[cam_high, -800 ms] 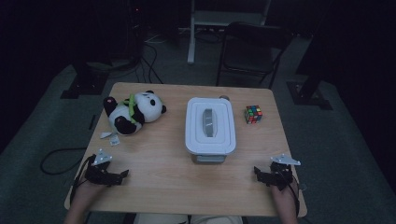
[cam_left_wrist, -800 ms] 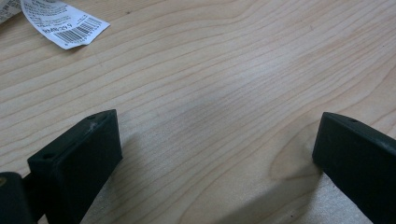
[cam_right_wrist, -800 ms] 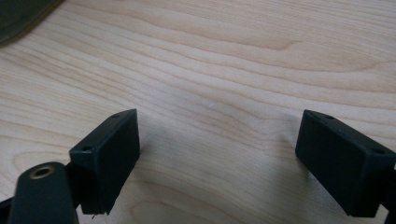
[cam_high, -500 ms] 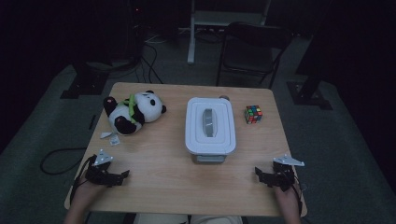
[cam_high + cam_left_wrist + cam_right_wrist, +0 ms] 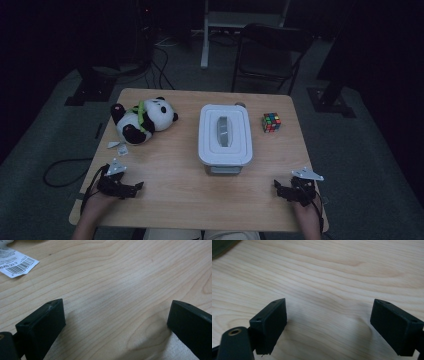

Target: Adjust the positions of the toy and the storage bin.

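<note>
My left gripper (image 5: 137, 186) rests on the wooden table (image 5: 175, 175) near its front left corner, open, with only bare wood between its jaws (image 5: 115, 312). At the front right, my right gripper (image 5: 276, 186) also lies open over bare wood (image 5: 328, 312). A plush panda (image 5: 142, 120) lies on its side at the back left. A white lidded container (image 5: 225, 134) stands in the middle of the table. A colourful puzzle cube (image 5: 271, 122) sits to its right.
Two paper tags (image 5: 118, 146) lie just in front of the panda; one with a barcode (image 5: 16, 261) appears in the left gripper view. A dark chair (image 5: 270, 50) and cables stand on the floor behind the table.
</note>
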The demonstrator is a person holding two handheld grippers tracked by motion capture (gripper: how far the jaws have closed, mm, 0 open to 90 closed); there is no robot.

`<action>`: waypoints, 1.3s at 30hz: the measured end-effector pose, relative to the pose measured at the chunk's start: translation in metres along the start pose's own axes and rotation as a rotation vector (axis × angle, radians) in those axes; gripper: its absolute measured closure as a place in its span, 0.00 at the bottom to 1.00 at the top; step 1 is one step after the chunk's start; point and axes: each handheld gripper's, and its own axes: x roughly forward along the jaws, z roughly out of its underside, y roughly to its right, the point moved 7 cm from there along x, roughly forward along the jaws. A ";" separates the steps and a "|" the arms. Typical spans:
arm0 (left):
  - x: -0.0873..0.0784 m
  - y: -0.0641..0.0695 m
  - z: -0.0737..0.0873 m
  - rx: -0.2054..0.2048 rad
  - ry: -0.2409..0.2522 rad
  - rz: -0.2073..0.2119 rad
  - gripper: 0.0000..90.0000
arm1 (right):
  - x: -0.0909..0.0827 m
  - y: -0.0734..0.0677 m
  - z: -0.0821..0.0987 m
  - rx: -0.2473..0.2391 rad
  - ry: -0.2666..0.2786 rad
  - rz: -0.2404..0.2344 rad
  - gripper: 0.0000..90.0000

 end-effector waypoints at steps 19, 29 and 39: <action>0.024 0.024 -0.078 0.054 0.075 0.066 0.03 | 0.037 -0.014 -0.060 0.008 0.060 -0.084 0.15; 0.046 0.042 -0.110 0.097 0.090 0.110 0.03 | 0.048 -0.017 -0.082 -0.001 0.077 -0.096 0.15; 0.064 0.049 -0.139 0.112 0.107 0.144 0.03 | 0.061 -0.021 -0.103 0.002 0.104 -0.118 0.15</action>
